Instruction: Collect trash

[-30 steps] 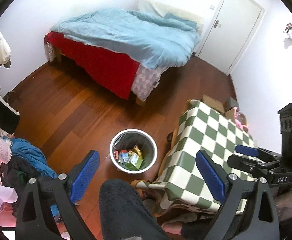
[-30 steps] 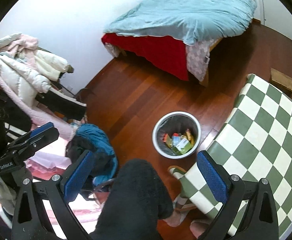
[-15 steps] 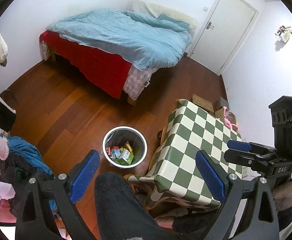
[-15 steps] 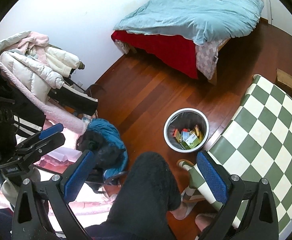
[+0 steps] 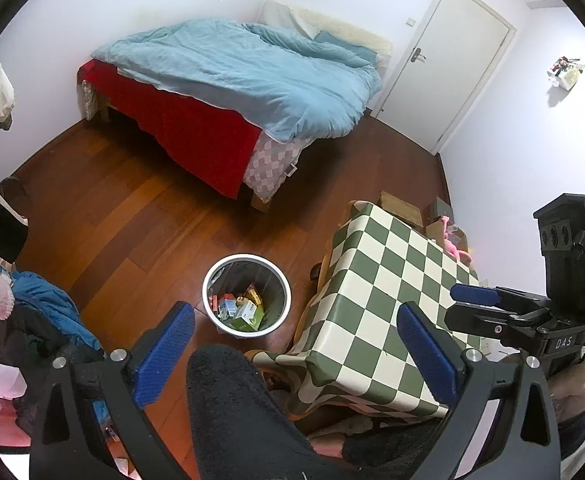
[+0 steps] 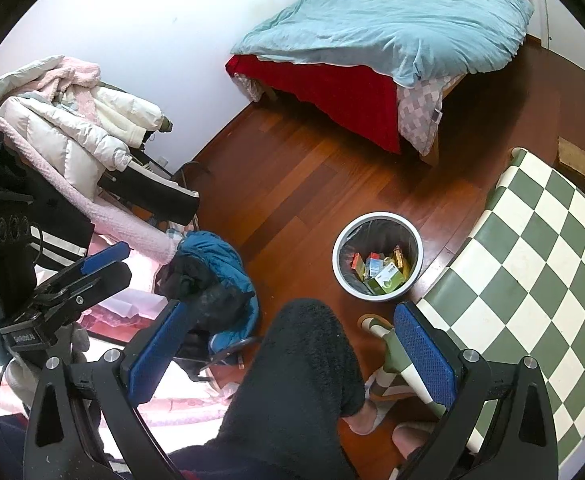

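Observation:
A round white trash bin [image 5: 247, 295] [image 6: 377, 257] with a dark liner stands on the wood floor beside the table and holds several colourful cartons and wrappers. My left gripper [image 5: 292, 344] is held high above the floor, open, nothing between its blue pads. My right gripper [image 6: 288, 344] is likewise open and empty, high over the bin's near side. Each gripper shows in the other's view: the right gripper [image 5: 492, 304] at the right edge, the left gripper [image 6: 88, 272] at the left edge. A person's dark-trousered leg [image 6: 304, 380] fills the bottom centre.
A table with a green-and-white checked cloth [image 5: 392, 300] [image 6: 540, 264] stands right of the bin. A bed with a blue duvet [image 5: 244, 76] is at the back, a white door [image 5: 452, 60] behind it. Piled coats and clothes [image 6: 72, 128] sit at the left; cardboard boxes [image 5: 400, 204] beyond the table.
Both grippers have risen and pulled back, so the bin, bed and table look smaller and farther. Both stay open and empty. The bin's contents are unchanged.

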